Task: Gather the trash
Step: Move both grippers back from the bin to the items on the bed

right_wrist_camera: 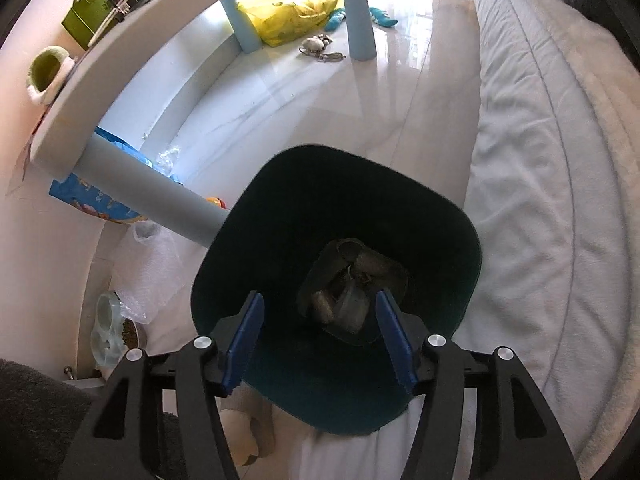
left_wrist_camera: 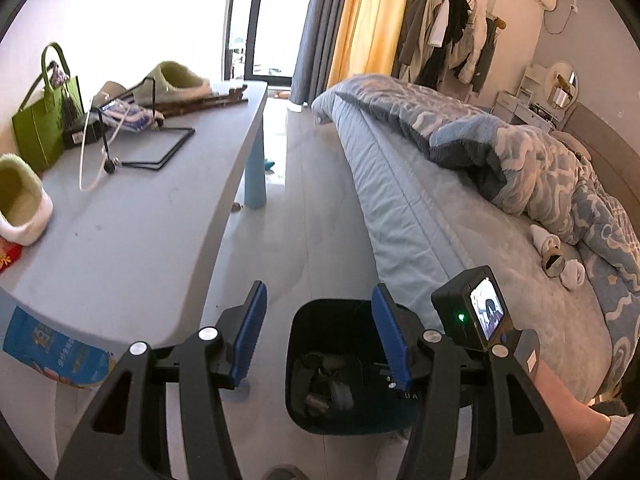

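Note:
A dark trash bin [right_wrist_camera: 280, 208] stands on the floor between the table and the bed, with crumpled trash [right_wrist_camera: 348, 284] at its bottom. My right gripper [right_wrist_camera: 320, 336] is open and empty right above the bin's mouth. My left gripper [left_wrist_camera: 320, 332] is open and empty, higher up, with the bin [left_wrist_camera: 300, 328] below it. The right gripper's camera body [left_wrist_camera: 472, 308] shows beside the left gripper. Small white and brown scraps [left_wrist_camera: 558, 256] lie on the bed. A blue packet [left_wrist_camera: 56, 352] lies under the table's near edge.
A grey table [left_wrist_camera: 132, 216] on the left holds green slippers [left_wrist_camera: 20, 200], a green bag [left_wrist_camera: 44, 116], a wire stand and a cable. The bed [left_wrist_camera: 460, 216] with a blue quilt fills the right. Under the table are a yellow bag [right_wrist_camera: 288, 16], bubble wrap [right_wrist_camera: 148, 272] and a pet bowl [right_wrist_camera: 108, 332].

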Tool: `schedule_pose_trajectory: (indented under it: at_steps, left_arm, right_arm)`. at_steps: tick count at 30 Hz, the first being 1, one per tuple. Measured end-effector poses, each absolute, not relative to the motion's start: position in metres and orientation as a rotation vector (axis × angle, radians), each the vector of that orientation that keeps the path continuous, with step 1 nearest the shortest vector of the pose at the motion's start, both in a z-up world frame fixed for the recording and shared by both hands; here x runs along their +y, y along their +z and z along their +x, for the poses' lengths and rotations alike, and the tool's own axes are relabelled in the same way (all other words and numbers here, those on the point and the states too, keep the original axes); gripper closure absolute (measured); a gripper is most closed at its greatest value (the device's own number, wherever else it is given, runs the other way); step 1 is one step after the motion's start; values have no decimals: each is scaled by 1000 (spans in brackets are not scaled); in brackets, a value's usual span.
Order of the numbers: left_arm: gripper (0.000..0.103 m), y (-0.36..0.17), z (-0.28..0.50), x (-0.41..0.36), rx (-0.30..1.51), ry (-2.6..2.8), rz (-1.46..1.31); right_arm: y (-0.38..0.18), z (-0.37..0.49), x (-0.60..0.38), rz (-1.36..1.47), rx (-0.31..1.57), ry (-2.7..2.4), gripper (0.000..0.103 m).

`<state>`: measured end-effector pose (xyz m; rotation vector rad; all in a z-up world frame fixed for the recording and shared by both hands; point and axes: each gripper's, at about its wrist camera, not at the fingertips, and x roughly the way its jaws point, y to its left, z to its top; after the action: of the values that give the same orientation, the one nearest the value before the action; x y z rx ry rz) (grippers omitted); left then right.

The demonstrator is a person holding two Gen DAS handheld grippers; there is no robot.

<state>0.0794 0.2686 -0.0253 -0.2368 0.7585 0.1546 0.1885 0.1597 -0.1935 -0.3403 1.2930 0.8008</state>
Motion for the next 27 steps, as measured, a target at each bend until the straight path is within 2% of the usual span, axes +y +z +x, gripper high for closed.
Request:
schedule_pose_trajectory:
  at_steps: [10,14,27]
  left_arm:
    - [44,-11,81,259,698,165,-236]
    - [39,-3,85,248,670,152,-236]
    - [31,21,101,200,576,102,-211]
  right_arm:
    - [-156,191,148,-298,1185,856,39]
    - [-136,191,137,-260,1106,894,32]
    - [-85,203,74,-182,902,860,29]
